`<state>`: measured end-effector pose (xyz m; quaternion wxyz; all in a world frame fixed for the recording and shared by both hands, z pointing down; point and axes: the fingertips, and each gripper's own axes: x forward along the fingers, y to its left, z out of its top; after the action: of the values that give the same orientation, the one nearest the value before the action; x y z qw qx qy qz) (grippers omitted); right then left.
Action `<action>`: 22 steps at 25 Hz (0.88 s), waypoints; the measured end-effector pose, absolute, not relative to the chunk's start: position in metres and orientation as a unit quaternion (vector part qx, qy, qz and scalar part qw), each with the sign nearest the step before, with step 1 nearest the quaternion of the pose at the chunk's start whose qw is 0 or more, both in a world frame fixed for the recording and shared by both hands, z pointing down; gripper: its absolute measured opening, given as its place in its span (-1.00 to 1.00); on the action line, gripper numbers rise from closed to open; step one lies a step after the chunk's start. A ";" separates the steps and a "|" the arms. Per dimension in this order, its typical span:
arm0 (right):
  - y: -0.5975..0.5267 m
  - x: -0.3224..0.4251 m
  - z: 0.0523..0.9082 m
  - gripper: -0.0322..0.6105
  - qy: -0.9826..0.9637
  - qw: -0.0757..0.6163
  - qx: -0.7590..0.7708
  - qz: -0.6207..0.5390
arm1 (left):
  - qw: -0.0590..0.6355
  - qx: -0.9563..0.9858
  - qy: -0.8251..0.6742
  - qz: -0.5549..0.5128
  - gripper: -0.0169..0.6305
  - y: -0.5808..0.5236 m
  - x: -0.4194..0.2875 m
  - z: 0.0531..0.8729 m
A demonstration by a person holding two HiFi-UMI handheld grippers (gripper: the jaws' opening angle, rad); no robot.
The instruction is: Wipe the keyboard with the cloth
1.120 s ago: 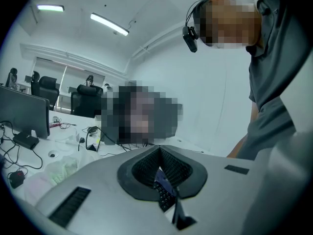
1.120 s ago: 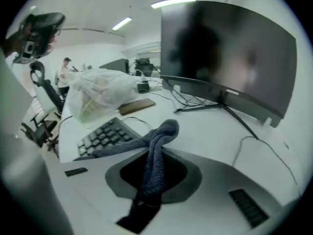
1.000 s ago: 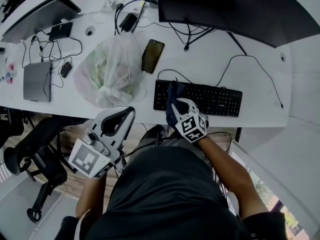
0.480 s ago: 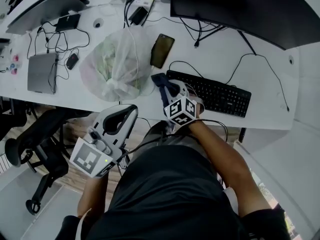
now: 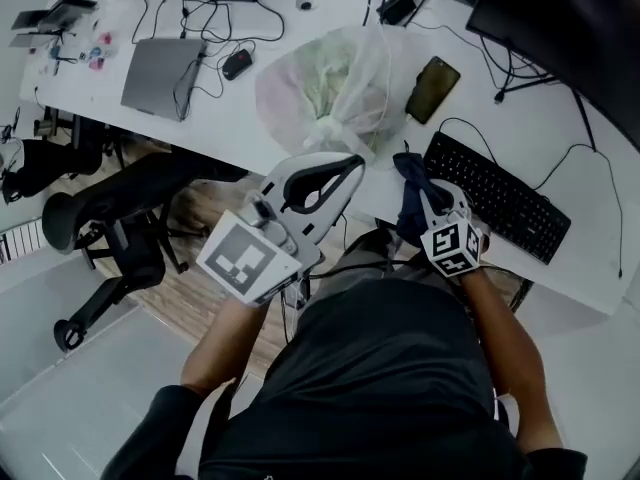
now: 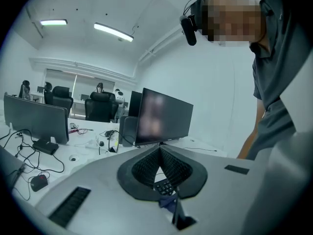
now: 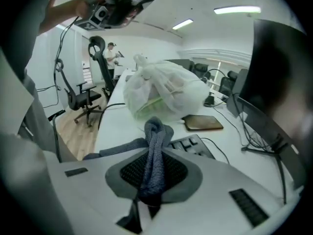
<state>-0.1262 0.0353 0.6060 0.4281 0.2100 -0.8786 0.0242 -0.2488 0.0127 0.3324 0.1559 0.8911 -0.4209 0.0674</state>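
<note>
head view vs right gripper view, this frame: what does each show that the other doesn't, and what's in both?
Head view only: the closed laptop, the mouse and the keyboard along its full length.
Right gripper view only: the fingers of the right gripper shut on the cloth, seen close up, plus ceiling lights and a person standing far back.
Both: cloth, keyboard, phone, plastic bag, monitor.

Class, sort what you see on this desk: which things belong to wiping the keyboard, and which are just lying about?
For the job: cloth, clamped in the right gripper; keyboard.
Lying about: plastic bag, phone, laptop, mouse, monitor.
</note>
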 end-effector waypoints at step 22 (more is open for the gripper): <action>0.012 -0.066 0.615 -0.76 -0.831 0.460 0.310 0.036 | 0.175 0.890 -0.416 0.062 -0.94 0.023 -0.252 0.348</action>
<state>-0.0664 0.0125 0.6148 0.4597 0.3101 -0.8314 0.0358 -0.2521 0.0228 0.3476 0.1750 0.8900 -0.4164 0.0624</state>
